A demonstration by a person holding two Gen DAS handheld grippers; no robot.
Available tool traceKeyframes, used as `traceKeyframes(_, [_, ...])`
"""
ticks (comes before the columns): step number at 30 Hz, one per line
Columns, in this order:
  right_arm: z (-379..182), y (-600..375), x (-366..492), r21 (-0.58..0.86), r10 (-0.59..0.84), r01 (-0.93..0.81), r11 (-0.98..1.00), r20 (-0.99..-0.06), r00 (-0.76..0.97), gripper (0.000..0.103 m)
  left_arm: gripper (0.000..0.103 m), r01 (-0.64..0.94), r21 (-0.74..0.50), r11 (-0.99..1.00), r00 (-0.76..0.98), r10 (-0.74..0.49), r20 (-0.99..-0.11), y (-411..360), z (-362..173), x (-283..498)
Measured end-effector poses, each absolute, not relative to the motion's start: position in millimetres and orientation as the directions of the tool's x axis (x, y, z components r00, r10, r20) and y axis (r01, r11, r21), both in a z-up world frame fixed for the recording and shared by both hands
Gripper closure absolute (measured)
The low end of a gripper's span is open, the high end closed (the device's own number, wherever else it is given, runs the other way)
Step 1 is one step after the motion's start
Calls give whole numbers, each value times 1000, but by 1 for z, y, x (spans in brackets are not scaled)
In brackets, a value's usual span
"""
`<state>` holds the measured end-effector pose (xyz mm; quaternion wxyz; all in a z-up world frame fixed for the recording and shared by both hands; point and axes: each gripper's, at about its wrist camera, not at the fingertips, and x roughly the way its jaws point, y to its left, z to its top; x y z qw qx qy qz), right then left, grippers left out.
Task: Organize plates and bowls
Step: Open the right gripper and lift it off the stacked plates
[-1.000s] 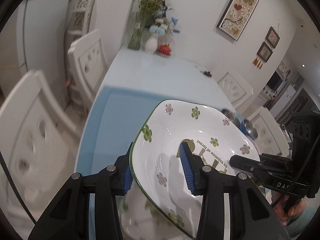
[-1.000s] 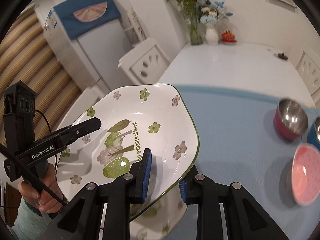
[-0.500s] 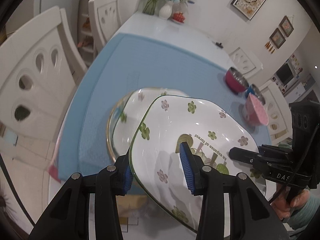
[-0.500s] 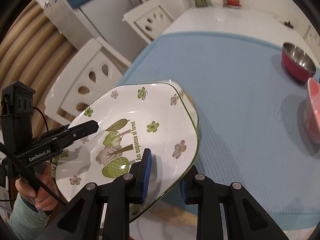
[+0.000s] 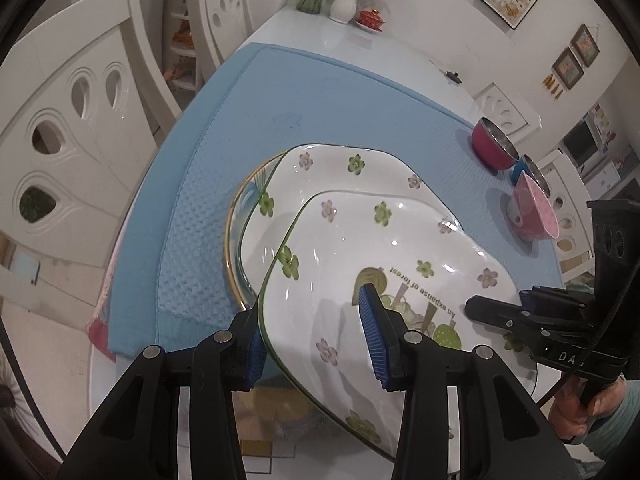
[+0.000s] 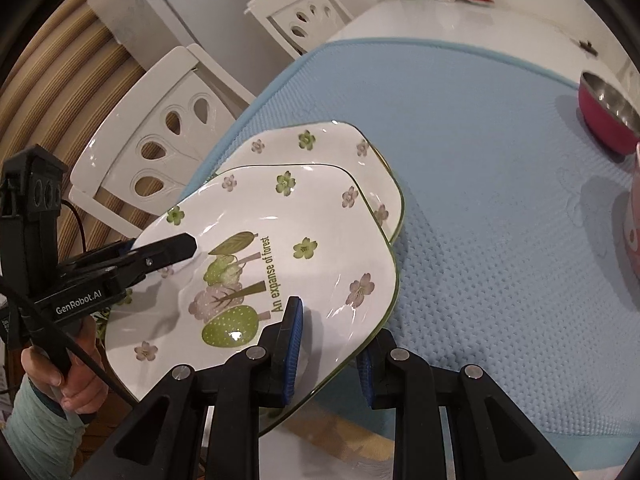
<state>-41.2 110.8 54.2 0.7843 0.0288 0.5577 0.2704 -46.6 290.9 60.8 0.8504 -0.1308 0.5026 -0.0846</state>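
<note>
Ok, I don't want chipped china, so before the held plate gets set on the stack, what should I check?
1. Left gripper grips the held plate by its rim, one finger above and one below: ok.
2. Right gripper grips the opposite rim: ok.
3. Held plate sits squarely over the matching flowered plate below: not ok; it is offset toward the table edge.
4. Held plate is level: not ok; it looks tilted.
5. Gap between the two plates: cannot tell.
6. Pink cup and red bowl stand apart from the stack: ok.
</note>
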Motion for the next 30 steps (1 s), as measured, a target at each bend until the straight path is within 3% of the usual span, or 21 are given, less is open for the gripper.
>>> traceKeyframes(13, [57,116,-38,333,450,-409,850,-862,233,80,65,7,-320,947,467,-286,-837,300,60,-32])
traceKeyframes(21, [82,136,-57,263,448,-544,797,-861,241,80,63,-66,-278,958,486,-213,-848,333,67,-27])
traceKeyframes(30, [79,115,-6,283,408,-383,879,-862,299,80,63,13,-287,958,455,-262,-851,315,63,-10])
